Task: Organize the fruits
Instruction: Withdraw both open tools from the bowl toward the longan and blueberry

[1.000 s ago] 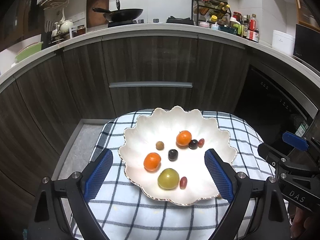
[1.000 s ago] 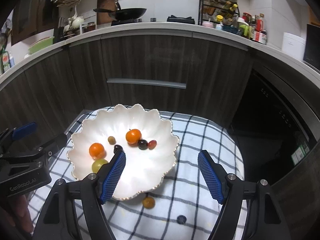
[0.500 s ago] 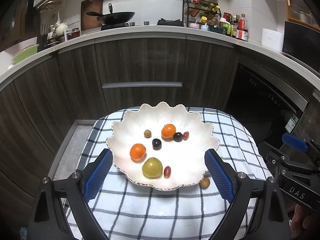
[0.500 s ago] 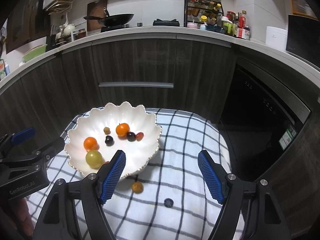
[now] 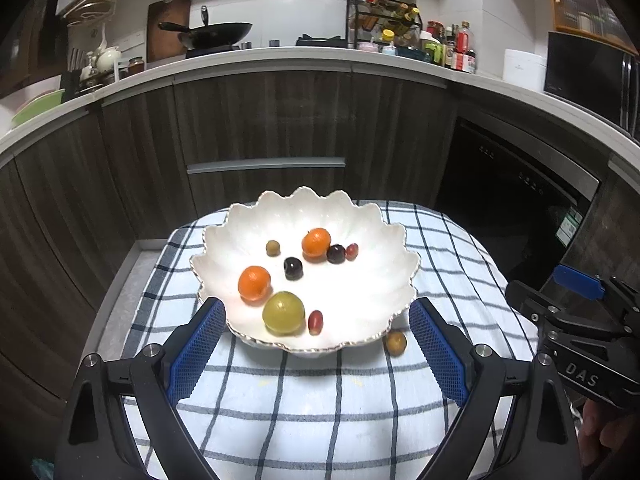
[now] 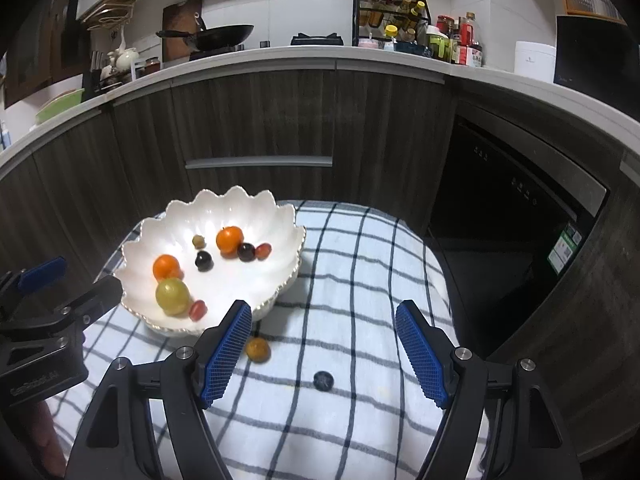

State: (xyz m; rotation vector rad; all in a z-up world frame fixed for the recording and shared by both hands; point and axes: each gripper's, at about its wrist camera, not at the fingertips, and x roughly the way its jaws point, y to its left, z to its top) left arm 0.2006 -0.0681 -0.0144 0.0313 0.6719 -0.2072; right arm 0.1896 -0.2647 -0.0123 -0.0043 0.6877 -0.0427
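While your left gripper [image 5: 316,344] and right gripper [image 6: 324,350] both hang spread wide with nothing in them, the glossy white scalloped ceramic bowl [image 5: 372,220] sits on the blue-checked woven cloth [image 5: 312,408]. It holds seven round fruits: two oranges, one big green one, two dark, one red grape, one olive. One small yellow-brown fruit [image 6: 256,350] and one dark blueberry [image 6: 323,381] lie loose on the cloth.

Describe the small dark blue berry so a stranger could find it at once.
Start at the white scalloped ceramic bowl on the blue-checked white cloth. Two fruits lie on the cloth outside it: a small yellow-orange round fruit beside the bowl, and farther from it the small dark blue berry, the smaller, darker one.
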